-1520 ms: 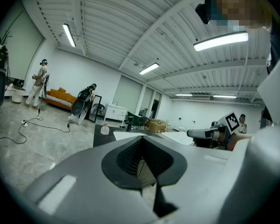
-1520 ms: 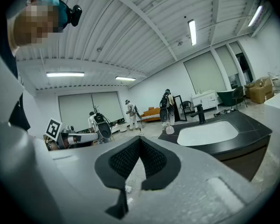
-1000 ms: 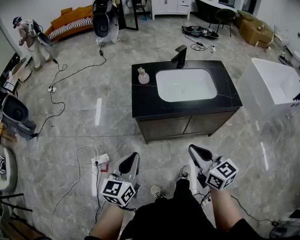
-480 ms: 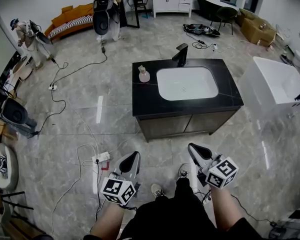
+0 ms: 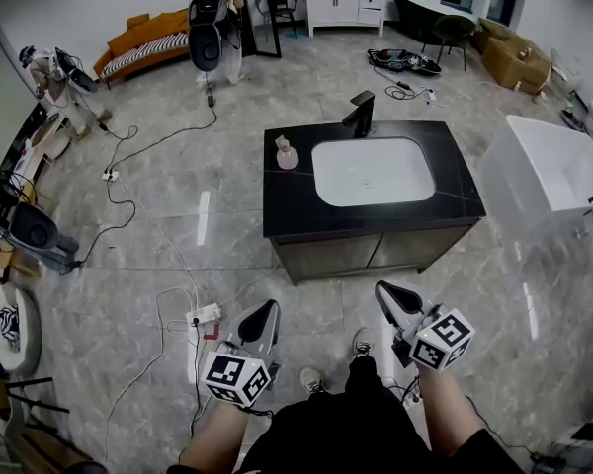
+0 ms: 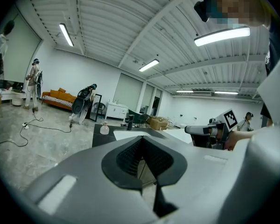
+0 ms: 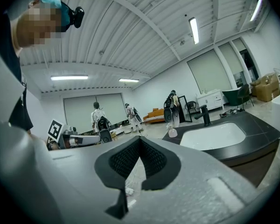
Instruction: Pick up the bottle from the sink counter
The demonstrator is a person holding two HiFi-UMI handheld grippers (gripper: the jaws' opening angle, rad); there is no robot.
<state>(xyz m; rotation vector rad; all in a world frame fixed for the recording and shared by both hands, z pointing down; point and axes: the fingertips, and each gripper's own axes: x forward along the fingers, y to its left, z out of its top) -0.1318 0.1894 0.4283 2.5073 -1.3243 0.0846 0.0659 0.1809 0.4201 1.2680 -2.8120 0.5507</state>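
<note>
2 grippers are held low at the near edge of the head view, 1 in each hand. The left gripper (image 5: 261,314) is pointed toward the far side, close to level, and its jaws are seen pressed together with nothing between them. The right gripper (image 5: 388,294) is held the same way, well apart from the left, with its jaws also closed and empty. The left forearm (image 5: 210,440) and right forearm (image 5: 445,413) are bare and stretched forward.
</note>
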